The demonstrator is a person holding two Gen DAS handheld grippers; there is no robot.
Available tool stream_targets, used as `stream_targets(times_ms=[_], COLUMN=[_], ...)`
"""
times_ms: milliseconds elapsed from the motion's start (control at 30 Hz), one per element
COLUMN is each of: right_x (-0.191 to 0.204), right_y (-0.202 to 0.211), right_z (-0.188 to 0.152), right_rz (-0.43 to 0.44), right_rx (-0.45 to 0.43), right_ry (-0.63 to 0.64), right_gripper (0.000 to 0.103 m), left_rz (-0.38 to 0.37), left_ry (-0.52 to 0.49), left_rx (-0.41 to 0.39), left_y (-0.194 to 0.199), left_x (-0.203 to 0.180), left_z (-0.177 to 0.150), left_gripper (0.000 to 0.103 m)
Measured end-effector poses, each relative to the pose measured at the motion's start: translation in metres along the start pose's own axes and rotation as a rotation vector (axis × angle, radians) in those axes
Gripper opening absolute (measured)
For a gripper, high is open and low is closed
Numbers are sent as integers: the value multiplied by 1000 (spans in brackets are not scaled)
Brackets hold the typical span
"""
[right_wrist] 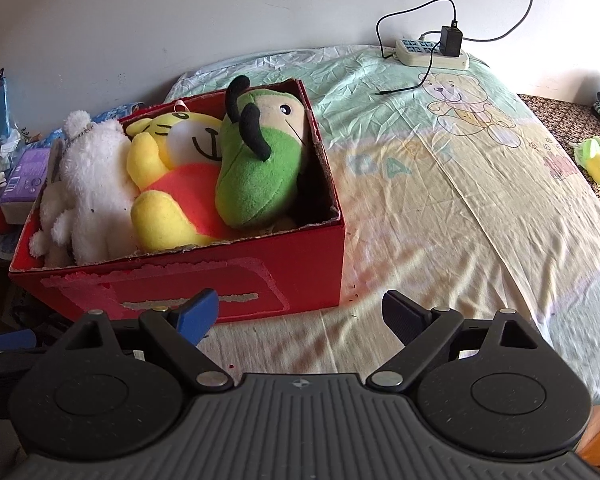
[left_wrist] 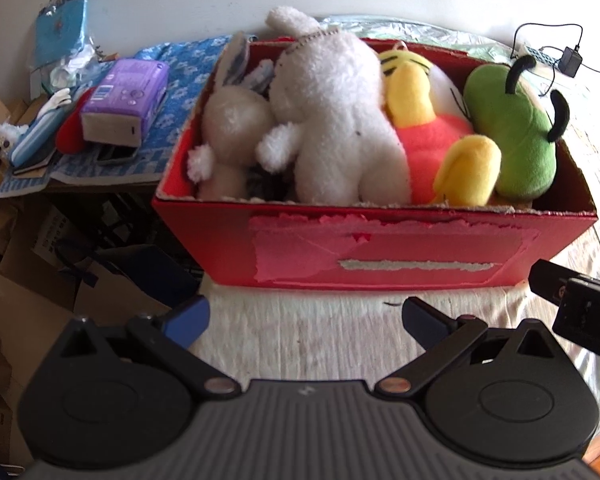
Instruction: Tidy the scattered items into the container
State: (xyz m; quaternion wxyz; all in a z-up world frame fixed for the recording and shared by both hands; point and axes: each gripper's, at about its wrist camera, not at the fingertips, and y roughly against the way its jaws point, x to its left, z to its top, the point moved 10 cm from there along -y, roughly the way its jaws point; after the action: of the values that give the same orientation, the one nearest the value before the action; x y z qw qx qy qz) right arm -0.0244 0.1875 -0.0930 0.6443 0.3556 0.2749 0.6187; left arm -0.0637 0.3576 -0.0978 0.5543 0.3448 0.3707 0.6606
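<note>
A red cardboard box (left_wrist: 380,248) (right_wrist: 304,268) stands on the bed, packed with plush toys: a white bunny (left_wrist: 332,120) (right_wrist: 96,184), a beige bunny (left_wrist: 232,128), a yellow and red tiger (left_wrist: 424,120) (right_wrist: 172,184) and a green toy (left_wrist: 516,136) (right_wrist: 256,172) with black ears. My left gripper (left_wrist: 306,318) hangs open just in front of the box, nothing between its fingers. My right gripper (right_wrist: 300,314) is open too, empty, near the box's right front corner. A small green and yellow plush (right_wrist: 598,162) lies alone at the far right of the bed.
A side table left of the box holds a purple pack (left_wrist: 128,96), a blue cloth (left_wrist: 180,80) and clutter. A power strip (right_wrist: 432,54) with a charger and cables sits at the bed's far edge by the wall. Cardboard boxes (left_wrist: 28,280) stand on the floor at left.
</note>
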Motion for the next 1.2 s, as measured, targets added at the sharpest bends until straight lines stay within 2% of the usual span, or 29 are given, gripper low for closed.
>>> stream_targets(times_ms=[333,567,933,1200], right_x=[-20,-49,-95,-90], right_y=[-4,-8,-6,-12], right_z=[-4,-16,-26,-23], right_rz=[-15,-55,-125,-105], right_rx=[30,72,75,80], right_ry=[-58,-140,-244,-206], right_gripper=[91,91,91,91], left_rz=[-47,-90,-123,-107], left_ry=[-40,-128,-263,-238], left_rx=[66,75,70,72], left_y=[-12,-16,-18,-19], left_x=[-20,-54,-103,-98], left_z=[-6,-8,-12,-10], left_gripper=[102,102,102,102])
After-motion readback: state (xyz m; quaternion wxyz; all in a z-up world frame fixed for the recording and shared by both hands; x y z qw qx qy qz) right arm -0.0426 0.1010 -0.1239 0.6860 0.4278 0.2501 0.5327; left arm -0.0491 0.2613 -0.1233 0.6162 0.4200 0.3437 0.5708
